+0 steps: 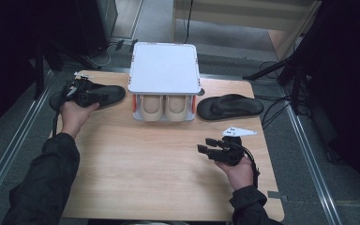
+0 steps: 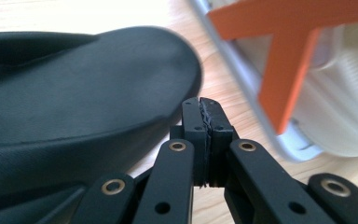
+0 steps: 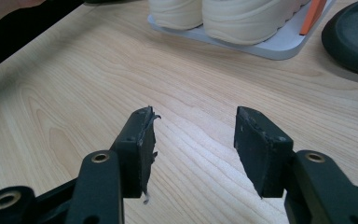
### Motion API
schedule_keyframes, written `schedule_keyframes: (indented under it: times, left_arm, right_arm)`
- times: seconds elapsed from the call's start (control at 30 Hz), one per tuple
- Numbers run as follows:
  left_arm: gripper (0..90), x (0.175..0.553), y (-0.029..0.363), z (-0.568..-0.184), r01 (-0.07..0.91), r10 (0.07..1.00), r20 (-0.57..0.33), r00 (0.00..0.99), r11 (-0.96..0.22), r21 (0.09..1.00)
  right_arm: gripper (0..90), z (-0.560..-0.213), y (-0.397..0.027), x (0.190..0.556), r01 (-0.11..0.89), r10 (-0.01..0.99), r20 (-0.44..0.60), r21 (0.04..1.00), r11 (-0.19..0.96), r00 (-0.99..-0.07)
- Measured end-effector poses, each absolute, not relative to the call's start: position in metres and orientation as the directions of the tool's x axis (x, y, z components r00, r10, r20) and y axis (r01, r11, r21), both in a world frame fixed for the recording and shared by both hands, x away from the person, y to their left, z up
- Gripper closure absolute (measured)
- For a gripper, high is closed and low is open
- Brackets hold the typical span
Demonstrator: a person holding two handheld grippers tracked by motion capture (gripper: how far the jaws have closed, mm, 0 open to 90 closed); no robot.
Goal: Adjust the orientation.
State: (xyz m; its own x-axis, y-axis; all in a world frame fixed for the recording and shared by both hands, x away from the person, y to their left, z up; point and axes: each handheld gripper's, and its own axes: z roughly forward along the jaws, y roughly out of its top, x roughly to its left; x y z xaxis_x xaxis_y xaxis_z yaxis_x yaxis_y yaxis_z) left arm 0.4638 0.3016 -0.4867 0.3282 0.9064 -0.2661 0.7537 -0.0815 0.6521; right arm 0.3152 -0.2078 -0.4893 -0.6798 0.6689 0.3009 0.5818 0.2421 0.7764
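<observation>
Left of the white shoe rack (image 1: 164, 70), a black sandal (image 1: 104, 95) lies flat on the wooden surface (image 1: 136, 164). Over its far end sits the left claw (image 2: 204, 109), jaws pressed together with nothing between them, just beside the sandal's rim. Under the rack stand two cream shoes (image 1: 165, 108). Right of the rack lies another black sandal (image 1: 229, 107). Nearer the person than that one, the right claw (image 1: 207, 145) is spread wide and pinches nothing.

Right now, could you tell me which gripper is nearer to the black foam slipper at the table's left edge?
Left. The left gripper sits over that slipper; the right gripper hovers far across.
</observation>
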Motion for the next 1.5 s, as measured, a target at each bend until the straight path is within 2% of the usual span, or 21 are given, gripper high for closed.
schedule_keyframes:
  times: [0.2,0.47,1.03,1.5]
  left_arm:
    - [90.0,0.480,0.304,-0.482,0.748,0.912,-0.279,0.301,-0.044,0.662]
    - [90.0,0.493,0.307,-0.504,0.768,0.929,-0.282,0.240,-0.004,0.641]
    - [90.0,0.494,0.306,-0.515,0.790,0.923,-0.289,0.255,-0.027,0.612]
    - [90.0,0.475,0.304,-0.516,0.790,0.912,-0.297,0.281,-0.044,0.612]
  right_arm:
    - [49.0,-0.490,-0.206,0.315,0.580,0.663,0.298,0.774,0.254,-0.687]
    - [48.9,-0.491,-0.201,0.313,0.579,0.651,0.296,0.768,0.273,-0.699]
    - [49.0,-0.489,-0.207,0.312,0.579,0.649,0.313,0.778,0.243,-0.693]
    - [49.2,-0.489,-0.208,0.313,0.576,0.653,0.312,0.784,0.233,-0.690]
